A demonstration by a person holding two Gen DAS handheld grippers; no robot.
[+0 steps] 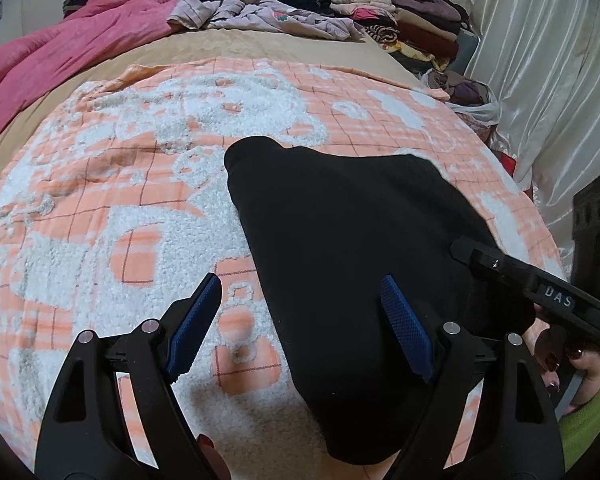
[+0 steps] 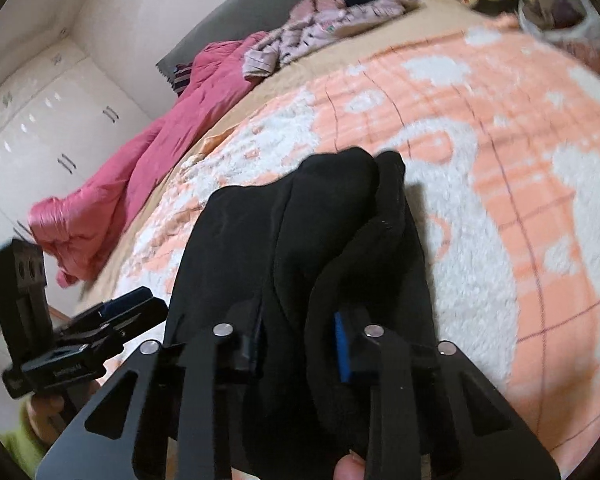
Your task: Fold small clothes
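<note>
A black garment (image 1: 340,248) lies on the orange-and-white blanket (image 1: 140,200), folded lengthwise, one end pointing away. My left gripper (image 1: 300,320) is open, its blue pads wide apart, hovering over the garment's left edge near its near end. My right gripper (image 2: 296,344) is shut on a bunched fold of the black garment (image 2: 300,240) and lifts it. In the left wrist view the right gripper (image 1: 500,264) comes in from the right with its tips on the cloth. The left gripper also shows in the right wrist view (image 2: 116,312) at the lower left.
A pink quilt (image 1: 60,40) lies along the bed's left side. Loose lilac clothes (image 1: 260,12) lie at the far end. Stacks of folded clothes (image 1: 400,12) stand at the far right, beside a white curtain (image 1: 540,80). White wardrobes (image 2: 40,112) stand to the left.
</note>
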